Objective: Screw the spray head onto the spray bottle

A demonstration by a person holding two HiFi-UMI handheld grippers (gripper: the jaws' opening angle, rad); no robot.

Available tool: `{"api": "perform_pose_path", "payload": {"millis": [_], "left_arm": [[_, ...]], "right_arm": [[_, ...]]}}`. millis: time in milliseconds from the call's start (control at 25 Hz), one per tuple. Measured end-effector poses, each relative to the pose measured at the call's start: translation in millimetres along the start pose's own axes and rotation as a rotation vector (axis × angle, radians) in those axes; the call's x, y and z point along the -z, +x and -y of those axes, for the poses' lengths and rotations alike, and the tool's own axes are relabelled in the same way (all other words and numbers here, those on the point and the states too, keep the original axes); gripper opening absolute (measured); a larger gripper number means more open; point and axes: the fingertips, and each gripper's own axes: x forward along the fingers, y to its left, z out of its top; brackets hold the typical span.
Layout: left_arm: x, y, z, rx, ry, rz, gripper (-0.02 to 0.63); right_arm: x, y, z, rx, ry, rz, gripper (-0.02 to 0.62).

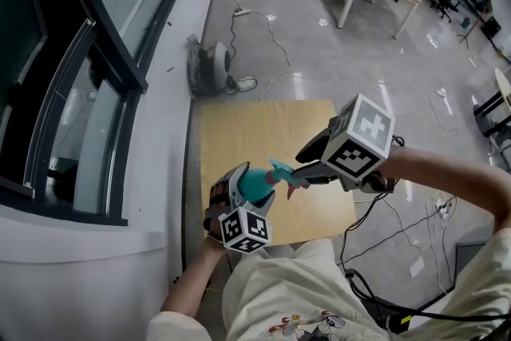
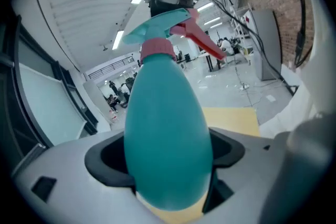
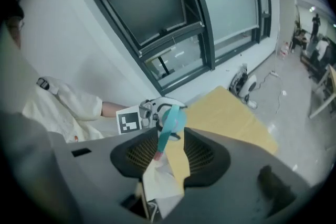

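While the left gripper (image 1: 246, 189) is clamped on the teal bottle (image 2: 168, 128), the spray head (image 2: 167, 23) sits on its neck beyond those jaws. It lies between the right gripper's (image 3: 170, 152) parted jaws, unpressed.

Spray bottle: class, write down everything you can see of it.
The spray bottle is smooth teal plastic, egg-shaped, with a pink collar and a teal spray head with a red trigger on top. The left tool clamps its body, holding it above a wooden table; the open right tool flanks the head.
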Motion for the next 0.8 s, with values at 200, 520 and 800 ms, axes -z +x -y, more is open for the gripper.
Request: {"api": "perform_pose_path", "payload": {"millis": [200,520,800], "left_arm": [[-10.9,-5.2,20.8,0.286,-0.054,0.129,0.423],[-30.0,-44.7,55.9,0.701,0.056,0.263,0.423],[-43.4,-67.9,72.6,0.863,0.159,0.271,0.423]], "right_arm": [[-27.7,-26.5,-8.4,0.114,-0.448,0.074,0.143],[3.2,-14.9,-50.6,0.285,-1.441,-0.155,0.138],[11.8,-1.1,-77.4,0.229,-1.583,-0.163,0.138]]}}
